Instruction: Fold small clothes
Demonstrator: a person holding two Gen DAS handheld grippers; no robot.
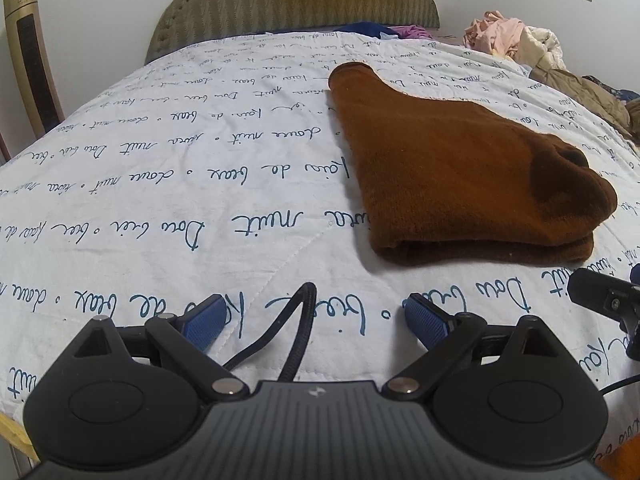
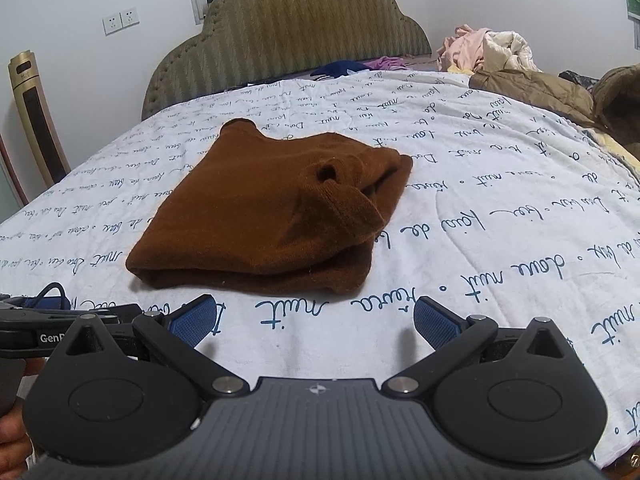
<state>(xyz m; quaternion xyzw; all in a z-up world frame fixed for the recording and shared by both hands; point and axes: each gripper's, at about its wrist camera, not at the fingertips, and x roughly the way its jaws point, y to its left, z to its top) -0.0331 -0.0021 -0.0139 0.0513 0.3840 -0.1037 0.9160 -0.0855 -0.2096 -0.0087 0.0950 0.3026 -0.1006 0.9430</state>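
Note:
A brown knit garment (image 1: 452,168) lies folded in layers on the white bedspread, with a cuff or sleeve end on top. It also shows in the right wrist view (image 2: 272,216), straight ahead. My left gripper (image 1: 316,320) is open and empty, low over the spread, short of the garment and to its left. My right gripper (image 2: 316,320) is open and empty, just short of the garment's near folded edge. Part of the right gripper (image 1: 604,300) shows at the right edge of the left wrist view.
The white bedspread (image 2: 500,240) with blue script covers the bed. A padded headboard (image 2: 288,40) stands at the far end. A pile of clothes (image 2: 488,50) and an olive jacket (image 2: 552,92) lie at the far right. A gold tower unit (image 1: 28,52) stands at the left.

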